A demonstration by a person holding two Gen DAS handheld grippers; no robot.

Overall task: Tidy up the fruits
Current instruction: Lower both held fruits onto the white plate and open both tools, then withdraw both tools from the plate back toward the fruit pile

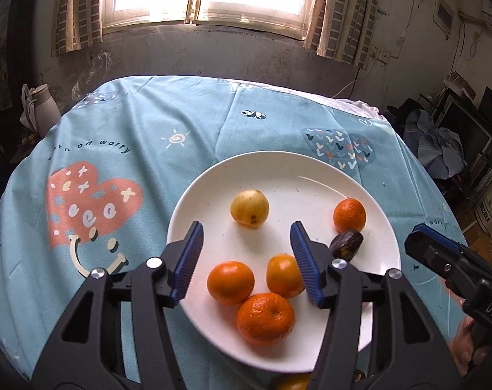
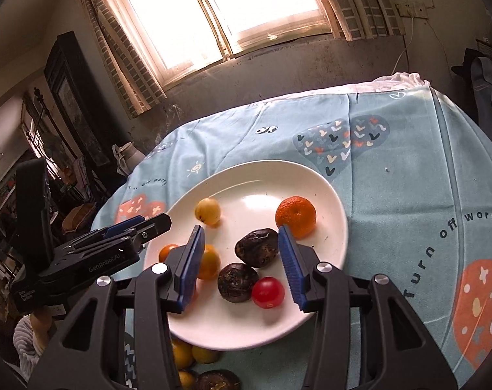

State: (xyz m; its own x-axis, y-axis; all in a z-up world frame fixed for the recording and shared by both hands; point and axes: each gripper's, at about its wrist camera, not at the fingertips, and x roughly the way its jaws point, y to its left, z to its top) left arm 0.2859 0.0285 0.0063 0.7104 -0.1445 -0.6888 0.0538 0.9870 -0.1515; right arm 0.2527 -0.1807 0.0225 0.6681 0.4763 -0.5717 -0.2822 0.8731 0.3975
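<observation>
A white plate lies on the blue tablecloth; it also shows in the right wrist view. On it are several oranges, a yellow fruit, two dark wrinkled fruits and a red cherry tomato. My left gripper is open and empty, hovering over the near oranges. My right gripper is open and empty above the dark fruits and the tomato. It also shows at the right edge of the left wrist view.
More oranges and a dark fruit lie on the cloth below the plate's near rim. A white jug stands beyond the table's far left edge. Clutter and a chair with clothes are at the right.
</observation>
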